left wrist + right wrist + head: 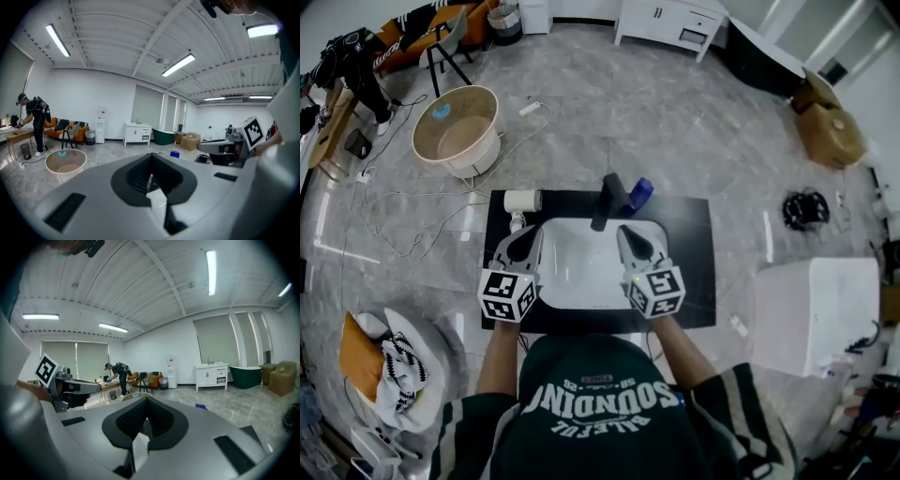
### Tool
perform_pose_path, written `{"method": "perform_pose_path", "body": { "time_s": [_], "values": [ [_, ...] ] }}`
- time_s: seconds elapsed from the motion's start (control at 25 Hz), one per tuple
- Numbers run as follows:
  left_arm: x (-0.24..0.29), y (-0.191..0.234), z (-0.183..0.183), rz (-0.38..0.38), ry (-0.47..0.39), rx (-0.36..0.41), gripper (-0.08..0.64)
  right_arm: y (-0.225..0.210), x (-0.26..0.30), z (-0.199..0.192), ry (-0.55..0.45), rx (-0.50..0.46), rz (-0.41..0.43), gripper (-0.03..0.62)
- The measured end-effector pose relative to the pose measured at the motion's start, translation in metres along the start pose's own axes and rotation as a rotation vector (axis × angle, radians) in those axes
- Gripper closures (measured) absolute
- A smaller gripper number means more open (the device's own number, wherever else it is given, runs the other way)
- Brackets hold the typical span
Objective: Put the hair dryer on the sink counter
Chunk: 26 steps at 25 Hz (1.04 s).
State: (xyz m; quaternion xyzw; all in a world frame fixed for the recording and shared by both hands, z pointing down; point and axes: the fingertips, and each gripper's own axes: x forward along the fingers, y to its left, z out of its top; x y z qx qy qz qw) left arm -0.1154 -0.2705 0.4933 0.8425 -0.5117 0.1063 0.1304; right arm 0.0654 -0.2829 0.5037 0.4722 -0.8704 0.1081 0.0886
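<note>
Head view:
- White hair dryer [522, 200] lies on its side on the black sink counter [694, 272], at the far-left corner, 11 o'clock from the white oval basin [581, 272].
- Its cord trails off the counter edge to the floor at 9 o'clock. Resting flat and free of either tool, so the placement reads as done.
- Black faucet [607, 200] stands at 12 o'clock of the basin, with a blue bottle-like item [639, 194] just beside it.
- Left gripper [525, 244] and right gripper [636, 246] hang over the basin's two sides, apart from the dryer. This looks like a parked, hands-off posture.

Left gripper view:
- Fingers are pressed together with nothing pinched.
- The view runs nearly level across the room, so counter and dryer are out of frame.
- The right gripper's marker cube [253, 132] sits at 3 o'clock. A round beige tub [65, 161] is on the floor at 9 o'clock.

Right gripper view:
- Fingers are likewise together and empty.
- The left gripper's cube [46, 370] is at 9 o'clock, and a white vanity cabinet [212, 373] far off at 2 o'clock.
- No dryer visible here.
</note>
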Motion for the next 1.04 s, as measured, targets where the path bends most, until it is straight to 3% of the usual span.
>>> {"method": "perform_pose_path", "body": {
  "time_s": [1.04],
  "values": [
    [-0.002,0.006,-0.014,-0.018,0.010,-0.035,0.559,0.011,0.001,-0.005,0.012,-0.004,0.004,0.592]
  ]
}}
